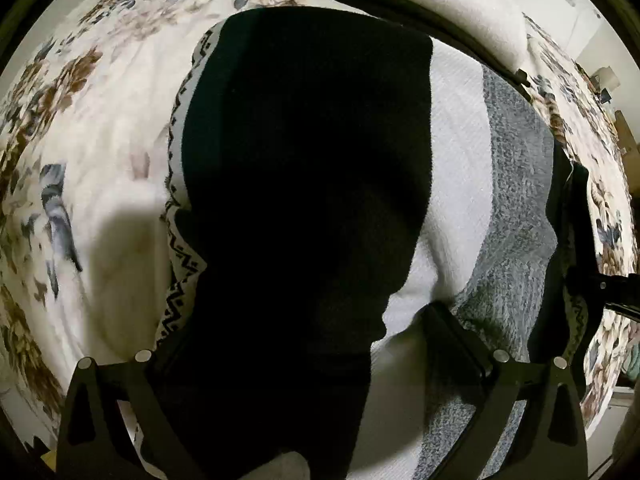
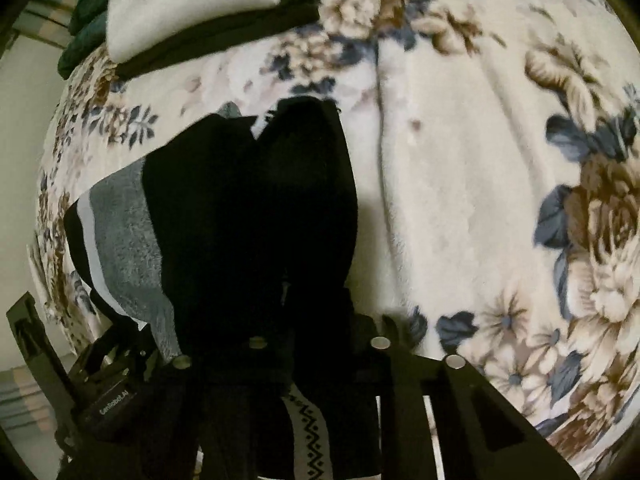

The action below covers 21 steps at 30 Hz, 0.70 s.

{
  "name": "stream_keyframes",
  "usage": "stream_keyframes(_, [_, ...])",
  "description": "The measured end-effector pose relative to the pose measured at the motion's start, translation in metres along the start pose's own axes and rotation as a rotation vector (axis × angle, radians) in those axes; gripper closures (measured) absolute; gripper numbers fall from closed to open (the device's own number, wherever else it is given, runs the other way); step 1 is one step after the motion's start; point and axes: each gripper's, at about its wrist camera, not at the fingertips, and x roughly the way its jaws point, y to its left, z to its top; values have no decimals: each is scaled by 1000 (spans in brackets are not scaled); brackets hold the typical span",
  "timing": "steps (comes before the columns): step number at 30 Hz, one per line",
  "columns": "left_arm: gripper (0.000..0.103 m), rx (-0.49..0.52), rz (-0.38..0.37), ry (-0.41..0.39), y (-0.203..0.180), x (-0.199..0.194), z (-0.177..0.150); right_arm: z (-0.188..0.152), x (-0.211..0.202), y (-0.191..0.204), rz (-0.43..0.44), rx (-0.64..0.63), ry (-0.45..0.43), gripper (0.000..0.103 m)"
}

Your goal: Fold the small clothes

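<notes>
Floral fleece blanket underfoot, cream with brown and blue blooms; pale wall at the edges. Left gripper pointing steeply down, jaws spread wide over the black, white and grey garment, gripping nothing. Right gripper also aimed down, jaws narrowed onto that garment's black folds. Farther off, folded white cloth on a dark piece.
</notes>
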Motion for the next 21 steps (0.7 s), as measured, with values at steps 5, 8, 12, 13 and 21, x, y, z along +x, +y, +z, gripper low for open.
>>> stream_keyframes(5, [0,8,6,1,-1,-5,1,0,1,-16,-50,80,-38,89])
stream_keyframes(8, [0,8,10,4,-2,-6,-1,1,6,-24,-32,133,-32,89])
stream_keyframes(12, [0,12,8,0,-2,-9,0,0,3,-20,-41,130,-35,89])
stream_keyframes(13, [0,17,18,-10,-1,-11,0,-1,1,-17,-53,107,-38,89])
stream_keyframes(21, [0,65,113,-146,-10,-66,-13,-5,-10,-4,-115,10,-33,85])
